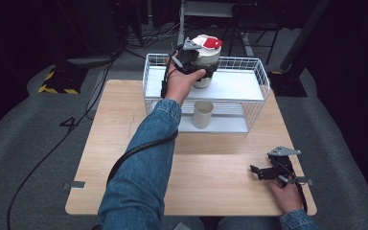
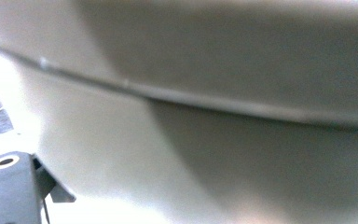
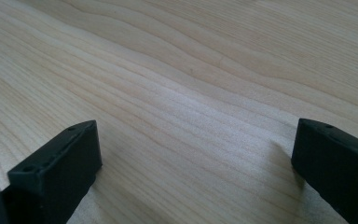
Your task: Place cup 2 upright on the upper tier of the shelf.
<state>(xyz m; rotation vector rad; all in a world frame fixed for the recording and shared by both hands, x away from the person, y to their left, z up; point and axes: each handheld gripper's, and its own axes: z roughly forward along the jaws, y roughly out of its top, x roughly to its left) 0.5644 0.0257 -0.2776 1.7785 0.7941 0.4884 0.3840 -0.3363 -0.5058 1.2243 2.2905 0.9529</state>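
Observation:
A white jar (image 1: 207, 56) with a red lid (image 1: 212, 43) stands on the upper shelf (image 1: 235, 86) of a white wire rack (image 1: 261, 76). My left gripper (image 1: 191, 61) is against the jar's left side and shut on it. The jar's pale wall (image 2: 214, 116) is very close in the left gripper view, with one of my fingers (image 2: 7, 186) beside it at the lower left. A beige cup (image 1: 202, 114) stands on the rack's lower shelf. My right gripper (image 1: 255, 172) rests near the table's front right, open (image 3: 191, 163), with bare wood between its jaws.
The wooden table (image 1: 124, 143) carries the rack at its far edge. A black cable (image 1: 139, 149) trails from the left gripper along the denim sleeve. Beyond the table are dark floor, cables and stand legs.

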